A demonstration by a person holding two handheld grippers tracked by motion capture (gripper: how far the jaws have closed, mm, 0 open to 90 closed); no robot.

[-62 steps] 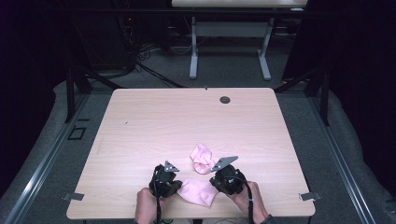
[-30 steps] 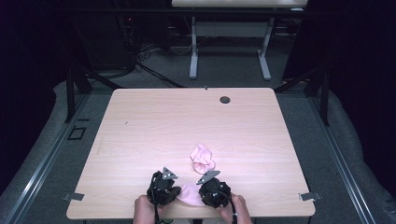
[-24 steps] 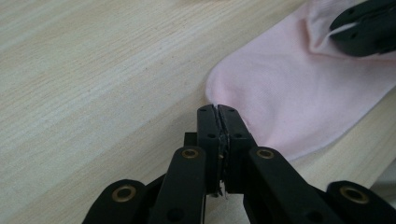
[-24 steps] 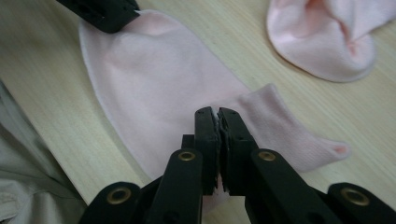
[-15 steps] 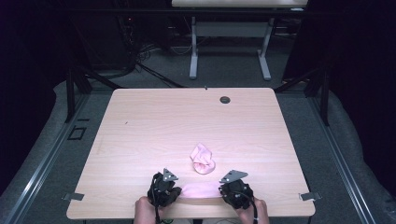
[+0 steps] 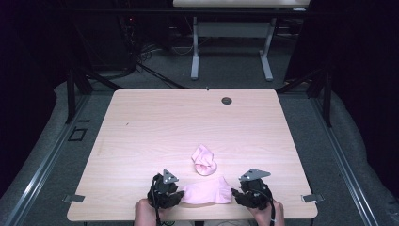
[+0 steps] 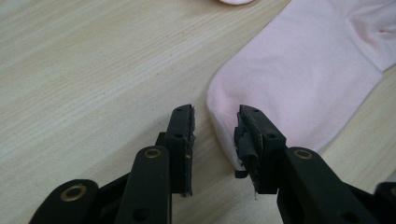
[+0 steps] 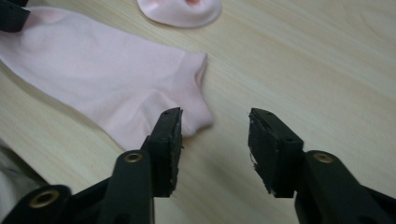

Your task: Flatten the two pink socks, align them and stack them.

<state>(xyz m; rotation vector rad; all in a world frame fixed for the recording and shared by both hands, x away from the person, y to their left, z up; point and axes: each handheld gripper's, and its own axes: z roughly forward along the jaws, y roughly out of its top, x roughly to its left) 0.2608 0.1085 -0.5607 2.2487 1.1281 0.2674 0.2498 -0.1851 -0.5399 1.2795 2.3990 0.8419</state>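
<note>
At the bottom edge of the high view, the left gripper (image 6: pixel 165 192) and the right gripper (image 6: pixel 253 193) sit at either end of a flat pink sock (image 6: pixel 207 192) lying along the near edge of the table (image 6: pixel 141 122). Both sets of jaws have just been opening. In the left gripper view the jaws stand partly apart with the sock's rounded end (image 7: pixel 224 112) lying between them, pads clear of the fabric. In the right gripper view the jaws stand wider, the sock's other end (image 8: pixel 196 116) just beside the left jaw, nothing held. The step in hand appears to be the release after spreading this sock flat. Further up, centre frame, a bunched pink sock (image 6: pixel 204 160) lies just beyond the flat one, apart from it. The next move likely calls for reaching to that crumpled sock and gripping an edge cleanly, without dragging the laid-out one. At upper right of the tabletop sits a small dark grommet (image 6: pixel 227 100).
</note>
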